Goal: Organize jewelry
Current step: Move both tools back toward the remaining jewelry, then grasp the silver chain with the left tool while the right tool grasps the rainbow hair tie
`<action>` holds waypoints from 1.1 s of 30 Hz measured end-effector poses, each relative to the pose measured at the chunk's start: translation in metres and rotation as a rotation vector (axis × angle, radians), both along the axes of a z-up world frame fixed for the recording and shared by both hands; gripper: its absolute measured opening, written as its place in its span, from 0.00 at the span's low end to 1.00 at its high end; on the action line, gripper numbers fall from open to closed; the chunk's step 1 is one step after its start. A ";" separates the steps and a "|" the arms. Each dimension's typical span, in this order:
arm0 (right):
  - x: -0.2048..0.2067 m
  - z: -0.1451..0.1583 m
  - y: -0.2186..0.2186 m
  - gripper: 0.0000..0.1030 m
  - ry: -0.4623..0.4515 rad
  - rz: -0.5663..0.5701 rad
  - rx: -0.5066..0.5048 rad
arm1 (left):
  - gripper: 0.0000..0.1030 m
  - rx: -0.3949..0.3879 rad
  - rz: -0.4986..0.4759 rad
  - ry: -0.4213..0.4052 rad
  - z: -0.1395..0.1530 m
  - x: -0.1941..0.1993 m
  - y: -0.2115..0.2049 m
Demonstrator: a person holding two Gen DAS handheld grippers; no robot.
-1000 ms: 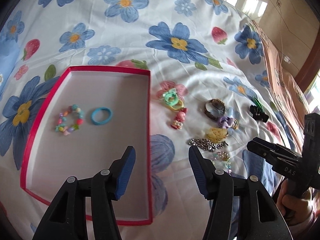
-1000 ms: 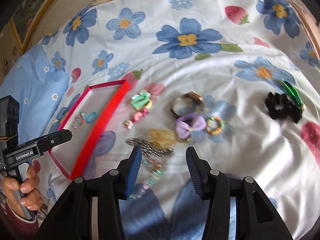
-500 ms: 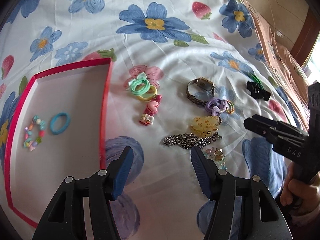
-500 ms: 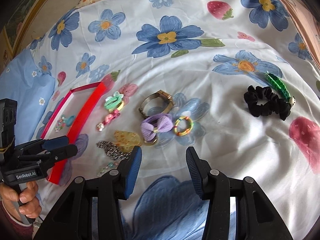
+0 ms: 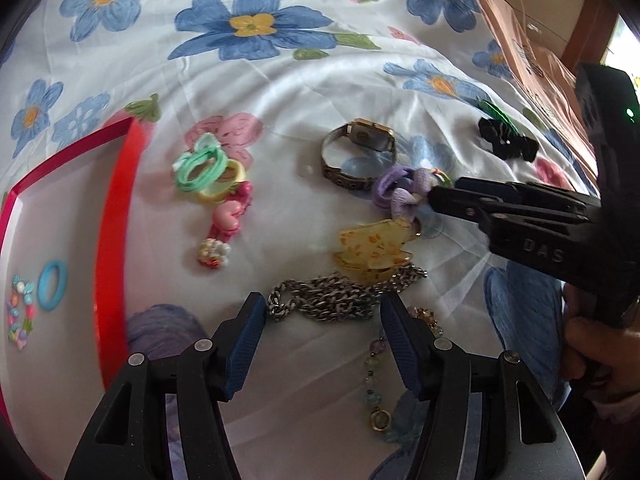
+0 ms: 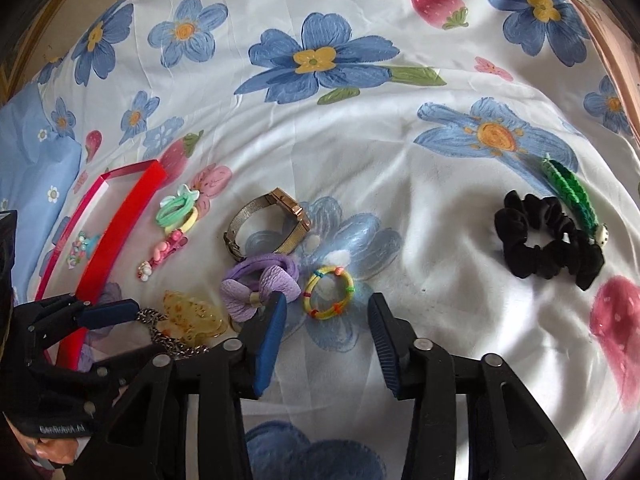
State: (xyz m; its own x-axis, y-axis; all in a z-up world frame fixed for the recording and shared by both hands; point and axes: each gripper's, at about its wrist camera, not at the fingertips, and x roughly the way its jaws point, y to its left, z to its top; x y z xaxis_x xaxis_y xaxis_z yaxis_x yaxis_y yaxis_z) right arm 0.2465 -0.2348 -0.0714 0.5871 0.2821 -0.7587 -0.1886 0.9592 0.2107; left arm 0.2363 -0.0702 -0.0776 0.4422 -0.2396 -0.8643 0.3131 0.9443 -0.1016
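My left gripper (image 5: pixel 322 312) hangs with its jaws apart and empty, straddling the silver chain necklace (image 5: pixel 332 298) just below the tips, lined up so the blue pads can close across the bunched links; nothing is pinched yet. My right gripper (image 6: pixel 326 312) is also unclenched with nothing in it, though its jaws have just been narrowing, and the small yellow hair tie (image 6: pixel 329 291) with coloured wraps lies just ahead between the tips, which I judge to be its target. Its left finger sits against the purple bow hair tie (image 6: pixel 260 286). Beyond the chain lie the amber claw clip (image 5: pixel 372 250), a beaded bracelet (image 5: pixel 374 364) trailing under my left gripper's right finger, the gold mesh-band watch (image 5: pixel 358 156), and the green and yellow hair ties (image 5: pixel 208 170) above a pink charm (image 5: pixel 228 220). The red tray (image 5: pixel 114 240) stands off to the left on the floral bedsheet (image 5: pixel 280 92), already holding a blue ring (image 5: pixel 51 280) and a bead bracelet (image 5: pixel 19 314), so everything loose is presumably headed there. The black scrunchie (image 6: pixel 544 240) and green clip (image 6: pixel 568 188) lie well apart on the right.
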 end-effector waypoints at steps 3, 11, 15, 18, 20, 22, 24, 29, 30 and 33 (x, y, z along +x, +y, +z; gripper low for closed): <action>0.001 -0.004 0.003 0.32 -0.009 0.004 -0.024 | 0.21 -0.001 -0.024 -0.002 -0.004 0.002 -0.005; 0.000 -0.002 -0.002 0.05 -0.018 -0.013 -0.016 | 0.09 -0.061 -0.033 -0.020 0.000 -0.002 0.001; -0.010 0.007 -0.003 0.05 -0.032 -0.014 0.017 | 0.08 -0.091 -0.012 -0.054 0.014 -0.014 0.014; -0.020 0.015 -0.002 0.05 -0.045 -0.005 0.043 | 0.08 -0.107 0.008 -0.082 0.026 -0.024 0.025; -0.028 0.020 0.001 0.05 -0.054 0.004 0.060 | 0.08 -0.119 0.021 -0.102 0.035 -0.032 0.033; -0.035 0.026 0.006 0.05 -0.063 0.022 0.073 | 0.08 -0.128 0.035 -0.120 0.044 -0.041 0.040; -0.040 0.031 0.012 0.05 -0.073 0.034 0.078 | 0.08 -0.136 0.044 -0.137 0.052 -0.049 0.047; -0.049 0.045 0.027 0.05 -0.093 0.069 0.098 | 0.08 -0.154 0.069 -0.188 0.074 -0.068 0.066; -0.050 0.048 0.032 0.05 -0.100 0.080 0.100 | 0.08 -0.157 0.076 -0.200 0.079 -0.072 0.070; -0.053 0.055 0.043 0.05 -0.112 0.107 0.110 | 0.08 -0.166 0.105 -0.230 0.091 -0.083 0.085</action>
State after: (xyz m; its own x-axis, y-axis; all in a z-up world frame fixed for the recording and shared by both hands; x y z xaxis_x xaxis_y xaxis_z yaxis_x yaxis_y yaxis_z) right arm 0.1933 -0.1920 -0.0169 0.6282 0.4252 -0.6516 -0.3162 0.9047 0.2855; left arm 0.1535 0.0150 0.0135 0.6518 -0.3117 -0.6914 0.2476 0.9491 -0.1945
